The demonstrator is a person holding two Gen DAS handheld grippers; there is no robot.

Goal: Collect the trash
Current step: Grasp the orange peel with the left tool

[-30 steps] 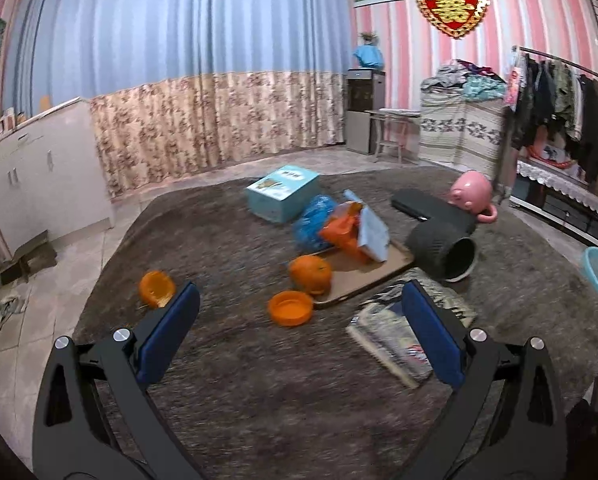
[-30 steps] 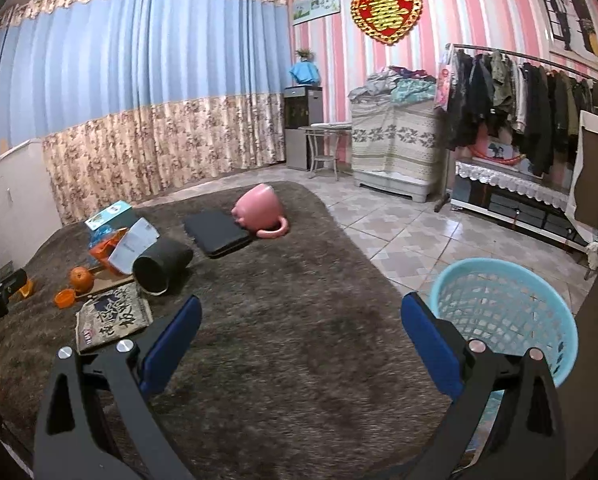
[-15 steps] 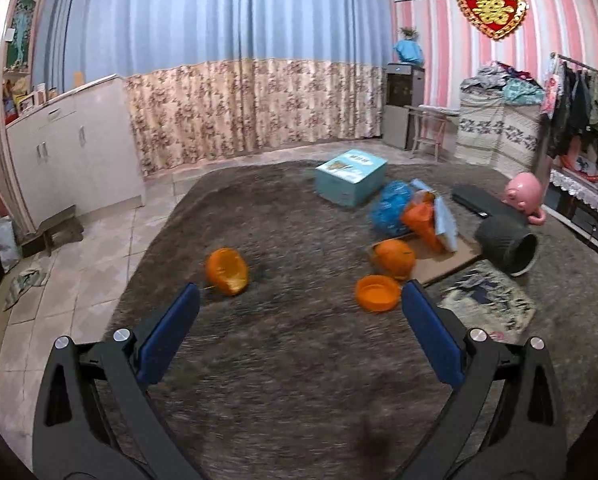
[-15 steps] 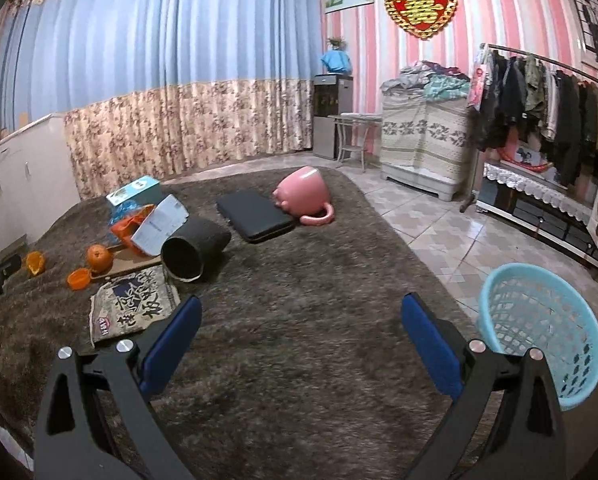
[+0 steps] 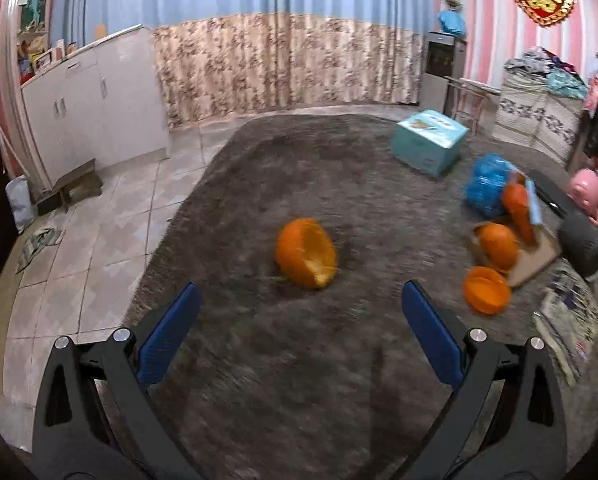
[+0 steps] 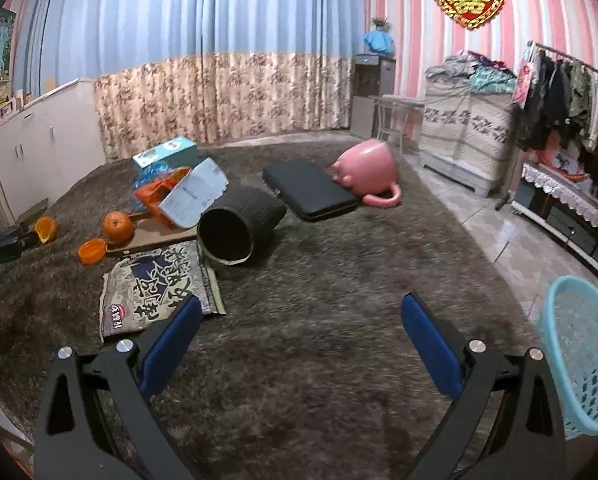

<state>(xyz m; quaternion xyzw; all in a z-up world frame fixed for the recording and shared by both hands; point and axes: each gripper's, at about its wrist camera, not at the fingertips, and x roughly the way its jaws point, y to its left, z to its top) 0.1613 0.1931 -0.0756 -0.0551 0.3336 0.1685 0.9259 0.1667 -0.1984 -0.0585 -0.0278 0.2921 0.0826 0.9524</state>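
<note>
An orange peel half [image 5: 306, 253] lies on the dark rug just ahead of my left gripper [image 5: 299, 300], which is open and empty. To its right are a second peel cup [image 5: 486, 289], a whole orange [image 5: 497, 245] on a cardboard sheet [image 5: 537, 258], an orange wrapper [image 5: 519, 206] and a blue plastic bag [image 5: 486, 189]. My right gripper [image 6: 299, 312] hangs open and empty over bare rug. From there the same litter sits far left: orange [image 6: 117, 223], peel cup [image 6: 92, 251], peel half [image 6: 45, 229], white paper [image 6: 195, 194], a printed snack bag [image 6: 157, 286].
A black bin [image 6: 237, 232] lies on its side, mouth toward me. A light blue basket [image 6: 585, 350] stands at the right on tiles. A teal box [image 5: 430, 142], black flat case [image 6: 309, 189], pink pig-shaped pot [image 6: 367, 170], white cabinets [image 5: 95, 100] and a clothes rack [image 6: 571, 96] surround the rug.
My left gripper has swung left and closed in on the lone peel half, which went from far left to centre. The right gripper has turned left, so the basket slid to the frame's right edge.
</note>
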